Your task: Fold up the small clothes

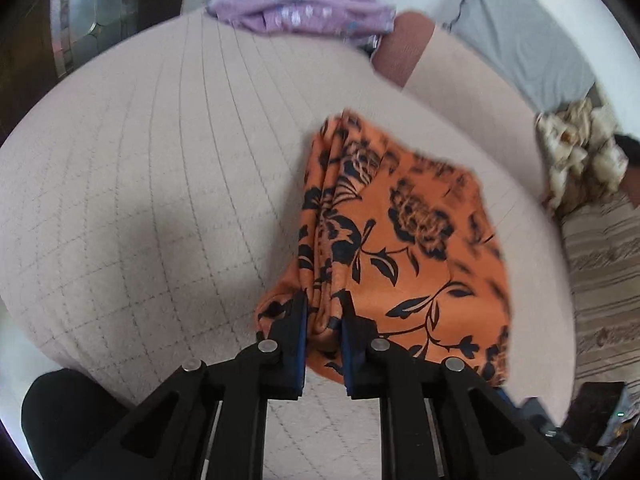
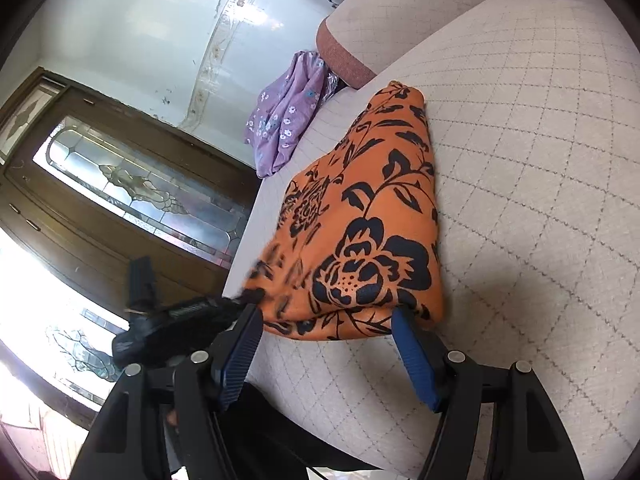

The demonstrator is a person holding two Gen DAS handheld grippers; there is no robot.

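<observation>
**K:** Status check. Orange floral garment sits partly folded on the quilted cushion, running from centre out to 3 o'clock in the left wrist view.

**R:** Left gripper?

**K:** Clamped on a bunched fold at the garment's near edge, 6 o'clock of the cloth. Pads pinch several layers.

**R:** Right gripper?

**K:** Jaws stand wide, straddling the near corner in the right wrist view. One pad touches or nearly touches the hem at 5 o'clock, the other sits at 7. Nothing pinched there.

**R:** Handling?

**K:** My read: thin, light, soft knit. Drapes, no stiffness, layers slide over each other. A one-point lift would let the stack sag and unfold.

**R:** Where to grab?

**K:** The two near corners, through all layers. Left already has its end. Right should close on the thick folded edge in front of it, not the top sheet alone.

**R:** Other stuff nearby?

**K:** Purple flowered cloth at 12 o'clock on the cushion's far edge, well apart. Crumpled beige piece at 2 o'clock in the left view, also apart.

**R:** Risk?

**K:** Snagging only the upper layer. Fold goes crooked.
</observation>
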